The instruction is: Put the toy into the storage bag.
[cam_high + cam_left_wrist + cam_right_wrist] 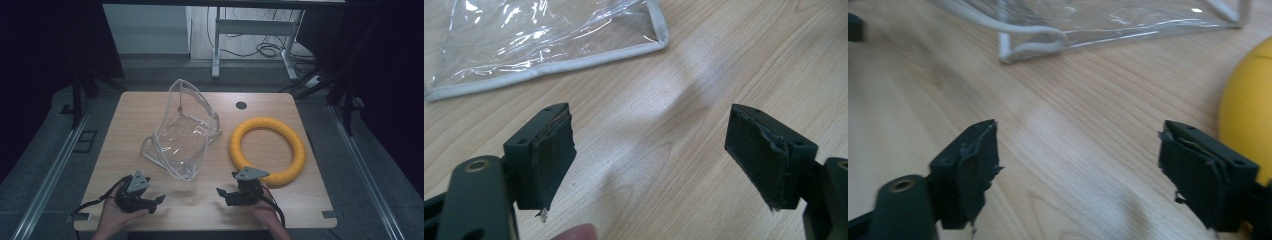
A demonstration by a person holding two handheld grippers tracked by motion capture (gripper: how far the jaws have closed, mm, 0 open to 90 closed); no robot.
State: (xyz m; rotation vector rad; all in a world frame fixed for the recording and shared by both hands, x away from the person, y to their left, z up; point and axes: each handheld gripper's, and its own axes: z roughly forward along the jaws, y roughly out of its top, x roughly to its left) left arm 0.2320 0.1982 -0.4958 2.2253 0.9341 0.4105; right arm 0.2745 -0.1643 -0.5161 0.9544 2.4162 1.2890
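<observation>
Here, a light wooden table (150,112) is seen from above, with a person's two hands entering from the near edge, each holding a black two-jaw gripper.

A clear plastic pouch with pale grey piping (182,130) lies near the middle of the table, one side standing up and the rest spread flat toward the person. To its right, close beside it, a yellow foam ring (268,150) lies flat on the wood. A small dark round grommet (241,105) sits in the tabletop beyond the ring.

The left gripper (156,201) rests low over the near left part of the table, pointing toward the centre. Its jaws stand wide apart with bare wood between them. In the left gripper view the pouch's piped corner lies beyond the jaws, well clear of them.

The right gripper (223,195) is at the near right, just in front of the ring's near edge. Its jaws are also spread wide, holding nothing. In the right gripper view the ring's yellow curve shows just behind one jaw, and the pouch's edge lies farther off.
</observation>
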